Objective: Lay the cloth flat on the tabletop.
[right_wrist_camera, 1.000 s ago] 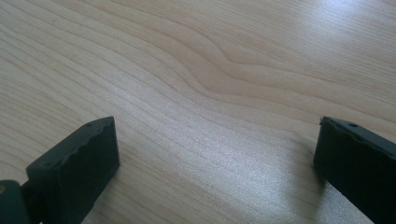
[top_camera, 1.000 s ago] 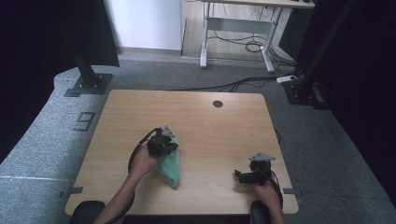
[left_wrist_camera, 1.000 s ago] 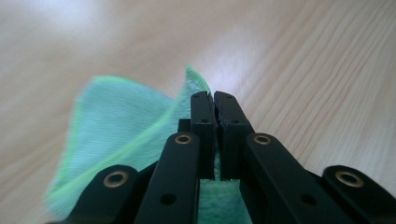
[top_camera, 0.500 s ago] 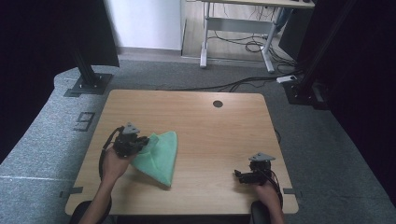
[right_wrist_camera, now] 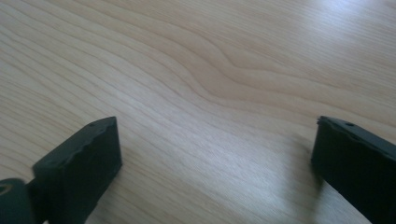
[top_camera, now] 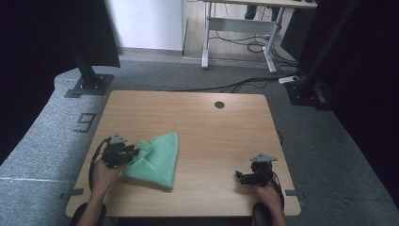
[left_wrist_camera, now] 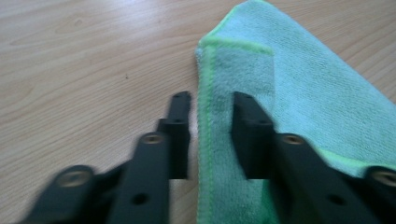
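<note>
A green microfibre cloth [top_camera: 159,159] lies folded into a rough triangle on the left half of the wooden table [top_camera: 211,134]. My left gripper [top_camera: 135,151] rests at the cloth's left corner. In the left gripper view its jaws [left_wrist_camera: 211,105] have just been opening; the hemmed edge of the cloth [left_wrist_camera: 303,79] lies between them with a gap on each side, so the pads are not pressing it. My right gripper [top_camera: 240,175] sits near the front right of the table. Its jaws [right_wrist_camera: 215,144] are spread wide over bare wood with nothing between them.
A round cable hole [top_camera: 219,104] sits near the table's far edge. Black stand bases [top_camera: 89,84] rest on the grey floor at the back left and back right. A desk frame [top_camera: 237,42] with loose cables stands beyond the table.
My left gripper has moved left across the table, drawing the cloth's corner with it, so the cloth now lies wider. Its jaws have parted from the cloth. The right gripper has stayed put.
</note>
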Demonstrator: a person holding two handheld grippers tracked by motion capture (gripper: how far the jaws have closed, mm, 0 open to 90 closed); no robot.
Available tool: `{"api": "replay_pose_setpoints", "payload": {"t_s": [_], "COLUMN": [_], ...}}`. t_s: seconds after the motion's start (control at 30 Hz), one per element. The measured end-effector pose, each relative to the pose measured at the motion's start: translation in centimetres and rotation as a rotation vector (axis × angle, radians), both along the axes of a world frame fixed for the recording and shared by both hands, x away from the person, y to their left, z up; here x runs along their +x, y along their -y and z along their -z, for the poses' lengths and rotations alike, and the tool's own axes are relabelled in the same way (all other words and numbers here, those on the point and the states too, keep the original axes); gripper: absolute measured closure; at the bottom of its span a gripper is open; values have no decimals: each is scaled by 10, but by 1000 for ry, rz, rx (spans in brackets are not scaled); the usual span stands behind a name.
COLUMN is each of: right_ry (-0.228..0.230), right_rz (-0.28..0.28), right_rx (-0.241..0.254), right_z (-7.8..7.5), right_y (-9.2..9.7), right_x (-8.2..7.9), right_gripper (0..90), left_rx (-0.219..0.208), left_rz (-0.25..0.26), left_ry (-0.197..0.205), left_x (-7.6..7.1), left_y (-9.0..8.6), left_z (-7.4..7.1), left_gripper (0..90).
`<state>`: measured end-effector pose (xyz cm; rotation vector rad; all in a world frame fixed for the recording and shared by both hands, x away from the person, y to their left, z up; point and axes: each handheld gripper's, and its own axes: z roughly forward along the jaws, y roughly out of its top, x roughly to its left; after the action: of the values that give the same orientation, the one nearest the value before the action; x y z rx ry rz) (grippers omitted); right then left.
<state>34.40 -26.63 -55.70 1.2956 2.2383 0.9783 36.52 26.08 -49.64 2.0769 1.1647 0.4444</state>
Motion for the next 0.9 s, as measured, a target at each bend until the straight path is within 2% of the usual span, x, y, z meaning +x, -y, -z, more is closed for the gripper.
{"api": "replay_pose_setpoints", "payload": {"t_s": [0.1, 0.23, 0.3, 0.4, 0.5, 0.53, 0.6, 0.73, 0.9], "right_ry": [-14, -17, -15, -19, -15, -15, -14, -15, -12], "right_rz": [-33, -70, -93, -111, -123, -129, -137, -146, -156], "right_rx": [43, 70, 78, 83, 86, 86, 84, 84, 77], "right_z": [-4, -10, -13, -15, -17, -18, -19, -20, -21], "right_y": [-4, -16, -22, -31, -38, -41, -45, -50, -52], "right_x": [2, 7, 10, 14, 17, 18, 20, 21, 21], "right_gripper": [145, 134, 131, 132, 134, 134, 134, 135, 137], "left_rx": [3, -11, 4, 31, 91, 98, 63, 65, 21], "left_rz": [-5, 6, 10, 8, 11, 15, 17, 33, 71], "left_ry": [6, 6, -2, -24, -42, -49, -48, -44, -49], "left_x": [-2, -5, -6, -4, 0, 2, 6, 14, 23], "left_y": [-1, -2, -2, 0, 4, 6, 6, 14, 34], "left_z": [1, 3, 7, 17, 31, 36, 40, 40, 44], "left_gripper": [527, 432, 399, 395, 402, 400, 404, 411, 425]}}
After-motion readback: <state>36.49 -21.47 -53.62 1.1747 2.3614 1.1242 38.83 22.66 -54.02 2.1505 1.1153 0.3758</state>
